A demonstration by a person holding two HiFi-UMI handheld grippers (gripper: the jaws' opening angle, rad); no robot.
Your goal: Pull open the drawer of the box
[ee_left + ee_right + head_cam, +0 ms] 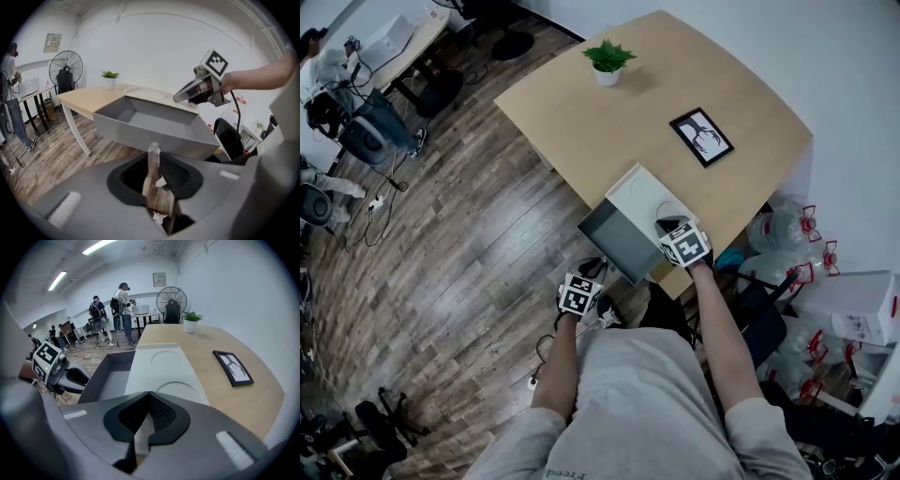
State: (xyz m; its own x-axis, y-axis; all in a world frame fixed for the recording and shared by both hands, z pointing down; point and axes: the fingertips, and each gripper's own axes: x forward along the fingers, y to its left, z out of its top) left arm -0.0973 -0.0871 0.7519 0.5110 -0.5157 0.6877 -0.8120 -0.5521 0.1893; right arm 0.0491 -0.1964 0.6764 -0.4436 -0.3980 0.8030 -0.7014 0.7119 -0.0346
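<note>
The grey drawer (612,240) already stands far out of the white box (639,194), which sits at the near edge of the wooden table (572,117). The drawer's open end hangs past the table edge, over the plank floor. Its travel runs from the box out toward the person's left, and its front wall lies broadside to the left gripper (580,293). That gripper hangs off the drawer's outer end, near it but not touching. In the left gripper view the drawer (150,123) lies straight ahead and slightly above the jaws. The left gripper's jaws are drawn together with nothing between them, and only floor shows through the slit. The right gripper (676,233) is over the box's top, at the corner nearest the person. Its jaws are also closed and empty, pointing along the white lid (161,367) with its two shallow round recesses. I cannot tell whether it presses on the lid or hovers just above. The drawer's tray is bare, so the pull looks essentially done. If more travel is wanted, the left gripper is the nearer one to the front wall. Farther along the table are a black picture frame (701,137) and a small potted plant (607,61). Water bottles (787,231) lie on the floor on the person's right.
</note>
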